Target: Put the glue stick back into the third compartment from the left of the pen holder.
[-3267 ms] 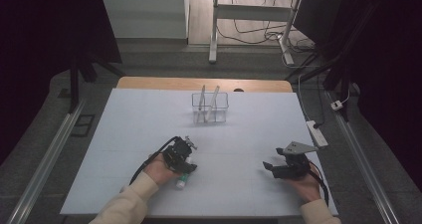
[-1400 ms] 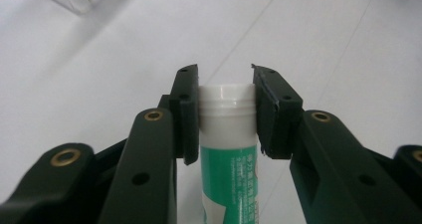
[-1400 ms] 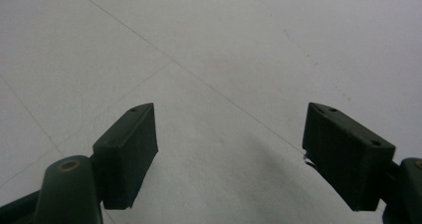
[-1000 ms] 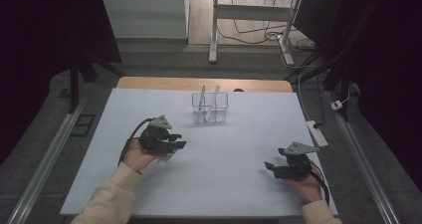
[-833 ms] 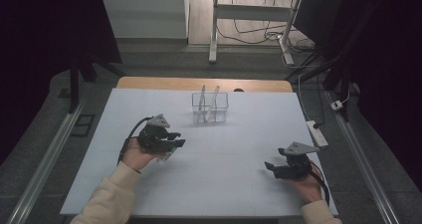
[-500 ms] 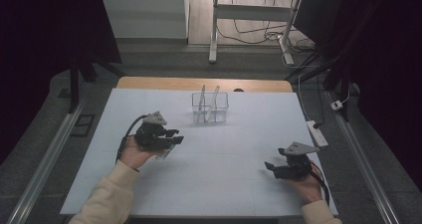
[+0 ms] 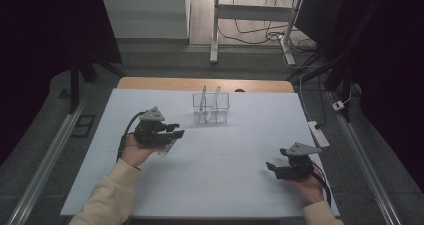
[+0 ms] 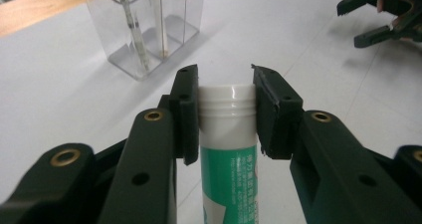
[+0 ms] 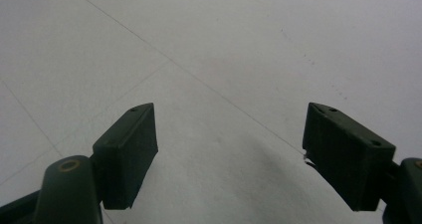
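White-capped green tube (image 8: 229, 149) clamped in left tongs (image 8: 226, 114), cap ribbed; right tongs (image 9: 229, 154) wide, empty.

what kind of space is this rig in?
Probably a lab or data-collection workroom: a white-covered work table ringed by dark curtains, a desk frame with loose cables behind, and a power strip at the table's edge.

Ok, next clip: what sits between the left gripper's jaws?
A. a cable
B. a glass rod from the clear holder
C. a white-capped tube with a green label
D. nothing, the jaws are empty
C: in the left gripper view the left gripper has both pads pressed against the white cap of the tube, whose green label runs below; the clear holder stands apart, farther back.
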Action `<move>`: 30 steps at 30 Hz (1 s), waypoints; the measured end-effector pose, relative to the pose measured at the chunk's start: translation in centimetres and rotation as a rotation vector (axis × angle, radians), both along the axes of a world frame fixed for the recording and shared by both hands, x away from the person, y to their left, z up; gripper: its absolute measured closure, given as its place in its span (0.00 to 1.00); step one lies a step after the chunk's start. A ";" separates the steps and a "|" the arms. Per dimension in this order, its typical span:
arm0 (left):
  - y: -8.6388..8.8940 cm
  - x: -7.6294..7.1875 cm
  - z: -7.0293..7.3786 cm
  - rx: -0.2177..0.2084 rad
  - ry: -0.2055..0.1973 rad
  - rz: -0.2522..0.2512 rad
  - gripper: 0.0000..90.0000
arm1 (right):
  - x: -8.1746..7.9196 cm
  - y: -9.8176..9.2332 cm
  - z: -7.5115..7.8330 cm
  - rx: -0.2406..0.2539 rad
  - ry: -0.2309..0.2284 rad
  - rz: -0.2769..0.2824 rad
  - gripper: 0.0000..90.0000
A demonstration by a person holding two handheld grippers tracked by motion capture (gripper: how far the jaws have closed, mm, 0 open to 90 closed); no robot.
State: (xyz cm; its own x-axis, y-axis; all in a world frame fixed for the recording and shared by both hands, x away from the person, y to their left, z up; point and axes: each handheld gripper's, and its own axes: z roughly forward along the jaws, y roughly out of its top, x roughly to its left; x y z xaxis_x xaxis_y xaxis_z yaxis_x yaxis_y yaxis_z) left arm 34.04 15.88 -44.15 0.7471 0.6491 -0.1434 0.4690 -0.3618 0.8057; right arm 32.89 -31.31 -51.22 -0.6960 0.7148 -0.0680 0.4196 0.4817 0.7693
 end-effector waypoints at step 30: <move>-1.6 2.8 0.8 -0.124 -0.084 0.016 0.72 | 0.0 -0.1 -0.1 0.003 0.004 0.004 0.23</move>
